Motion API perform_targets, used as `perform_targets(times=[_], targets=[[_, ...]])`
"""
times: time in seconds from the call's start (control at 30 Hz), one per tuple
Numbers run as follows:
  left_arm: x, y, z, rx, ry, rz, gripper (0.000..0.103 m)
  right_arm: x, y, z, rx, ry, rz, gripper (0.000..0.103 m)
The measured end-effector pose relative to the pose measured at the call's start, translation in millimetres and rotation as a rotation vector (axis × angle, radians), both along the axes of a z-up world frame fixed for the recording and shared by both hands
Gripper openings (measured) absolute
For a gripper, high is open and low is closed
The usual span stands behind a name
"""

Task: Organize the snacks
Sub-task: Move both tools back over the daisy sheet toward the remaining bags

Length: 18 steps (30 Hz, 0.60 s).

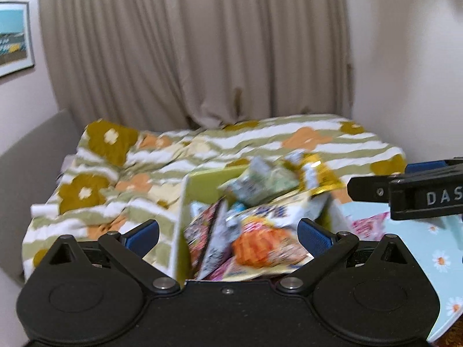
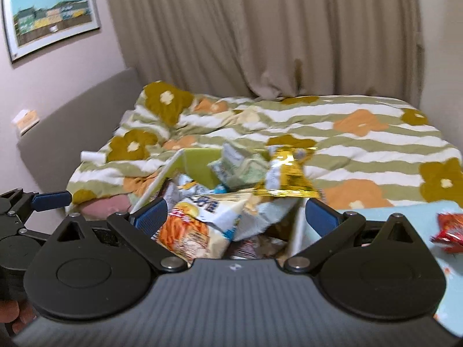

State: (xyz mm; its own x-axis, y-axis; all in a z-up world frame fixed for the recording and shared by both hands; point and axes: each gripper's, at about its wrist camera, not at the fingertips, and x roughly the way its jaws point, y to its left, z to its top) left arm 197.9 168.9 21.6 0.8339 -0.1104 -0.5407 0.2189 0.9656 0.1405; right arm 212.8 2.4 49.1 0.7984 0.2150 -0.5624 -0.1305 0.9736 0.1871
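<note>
My left gripper [image 1: 228, 231] has its jaws spread wide, nothing between the blue pads [image 1: 314, 235]. Directly ahead of it, between the 2 fingers in the left wrist view, sits the snack box [image 1: 199, 185], a white-edged carton w/ a lime-green inside, crammed w/ packets. Nearest the left gripper is an orange-print snack bag [image 1: 260, 245], lying on top of the pile and tilted toward me. Just left of it is a red/dark packet [image 1: 202, 231] standing on edge against the box's left wall. Farther ahead, a pale green bag [image 1: 266, 182] and a gold packet [image 1: 318, 176] stick up above the far rim.

My right gripper [image 2: 235, 217] is also spread open and empty. The same box [image 2: 196, 162] lies straight ahead of it, orange-print bag [image 2: 185, 231] just past its left pad, gold packet [image 2: 286, 179] hanging over the box's right edge ahead. To the right of this gripper a red packet [image 2: 448, 231] lies on the light-blue daisy-print tabletop [image 2: 405, 208], apart from the box. A pink packet [image 1: 367, 225] shows on that tabletop to the right of the left gripper.

Beyond the box is a bed w/ a flower-striped quilt [image 2: 347, 133], then beige curtains [image 2: 260, 29]. Pics are motion-blurred, so the labels are unreadable.
</note>
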Motion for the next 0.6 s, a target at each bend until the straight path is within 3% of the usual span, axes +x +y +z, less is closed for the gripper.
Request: perform_targets(times=[0.3,0.6], targets=[[-8.8,-84.1,2.9,0.016,-0.034,-0.132,0.103,-26.2,-71.3,8.1,-0.083,-0.028,-0.17,0.103],[-0.8,-187.5,-21.6,0.026,0.052,-0.176,0.103,-17.8,-176.0,-11.6,-0.094,0.011,-0.298,0.103]])
